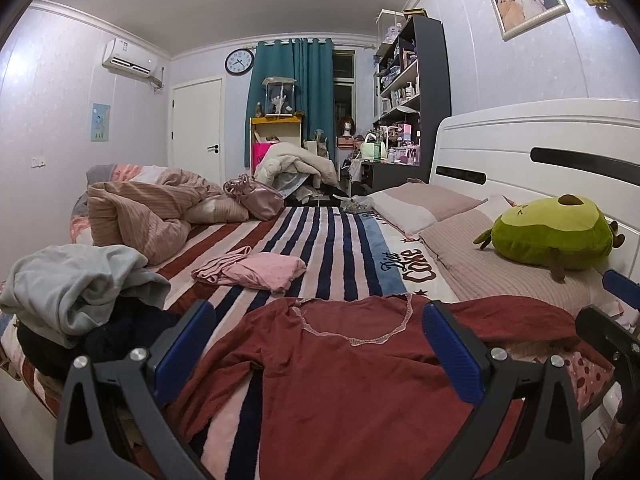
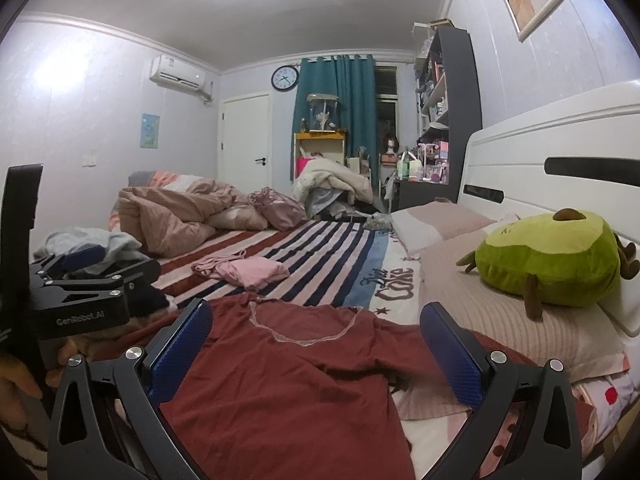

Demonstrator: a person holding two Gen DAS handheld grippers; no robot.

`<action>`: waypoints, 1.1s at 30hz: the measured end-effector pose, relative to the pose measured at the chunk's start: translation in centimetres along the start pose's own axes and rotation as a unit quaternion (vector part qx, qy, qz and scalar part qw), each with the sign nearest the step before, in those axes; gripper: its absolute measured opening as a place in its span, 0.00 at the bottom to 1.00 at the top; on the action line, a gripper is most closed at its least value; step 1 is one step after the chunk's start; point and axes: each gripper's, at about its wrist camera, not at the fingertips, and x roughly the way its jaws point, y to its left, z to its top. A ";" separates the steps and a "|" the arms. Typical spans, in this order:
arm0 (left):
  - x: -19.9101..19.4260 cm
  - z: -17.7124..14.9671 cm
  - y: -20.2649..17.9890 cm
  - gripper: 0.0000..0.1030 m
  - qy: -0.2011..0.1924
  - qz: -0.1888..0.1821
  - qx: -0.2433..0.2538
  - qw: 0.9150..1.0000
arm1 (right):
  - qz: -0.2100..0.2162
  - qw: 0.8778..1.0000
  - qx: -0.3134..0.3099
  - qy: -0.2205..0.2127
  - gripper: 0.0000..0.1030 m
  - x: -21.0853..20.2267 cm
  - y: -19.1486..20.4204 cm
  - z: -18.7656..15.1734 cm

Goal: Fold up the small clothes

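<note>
One dark red top [image 1: 344,368] lies spread at the bed's near edge, one folded pink garment [image 1: 266,274] mid-bed, and one heap of grey and dark clothes [image 1: 76,300] at the near left corner. Two pillows [image 1: 424,202] and one green plush toy [image 1: 552,232] sit along the headboard edge. Two tools are present, left [image 1: 320,344] and right [image 2: 316,344].

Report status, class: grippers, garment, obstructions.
Left gripper open, right gripper open, both empty. Red top spread flat, unfolded. Nothing blocking.

A green avocado-shaped plush toy [image 1: 552,232] rests on ribbed beige pillows [image 1: 500,264] against a white slatted headboard [image 1: 540,144]; a crumpled pink-beige duvet [image 1: 136,216] lies at the far side of the striped blanket [image 1: 320,240]; beyond, teal curtains [image 1: 292,92], a round dark-rimmed wall clock [image 1: 239,62] and a white air conditioner [image 1: 129,58].
</note>
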 end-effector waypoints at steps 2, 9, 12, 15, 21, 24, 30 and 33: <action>0.1 -0.1 0.0 0.99 0.001 0.000 0.002 1.000 | 0.000 1.000 -0.001 0.003 1.00 0.2 0.0 0.0; 0.5 -0.3 0.4 0.99 0.005 0.008 0.000 1.000 | -0.013 1.000 -0.003 0.004 1.00 0.7 -0.3 -0.3; 0.8 -0.7 1.2 0.99 0.009 0.012 -0.005 1.000 | -0.013 1.000 -0.007 0.017 1.00 1.9 0.2 -1.0; 1.4 -1.4 2.5 0.99 0.018 0.011 -0.012 1.000 | -0.005 0.999 0.009 0.034 1.00 3.4 0.5 -2.4; 3.3 -6.2 7.9 0.99 0.089 0.035 -0.018 0.995 | 0.050 0.990 0.079 0.109 1.00 7.7 0.4 -5.6; 4.2 -9.5 11.1 0.97 0.135 0.051 -0.041 0.989 | 0.056 0.986 0.094 0.126 0.94 8.8 0.4 -6.3; 5.6 -13.9 14.6 0.75 0.186 0.067 -0.060 0.978 | 0.063 0.981 0.107 0.151 0.93 10.3 0.8 -6.9; 6.4 -15.3 15.7 0.64 0.204 0.063 -0.081 0.974 | 0.062 0.981 0.100 0.153 0.93 10.5 1.3 -6.8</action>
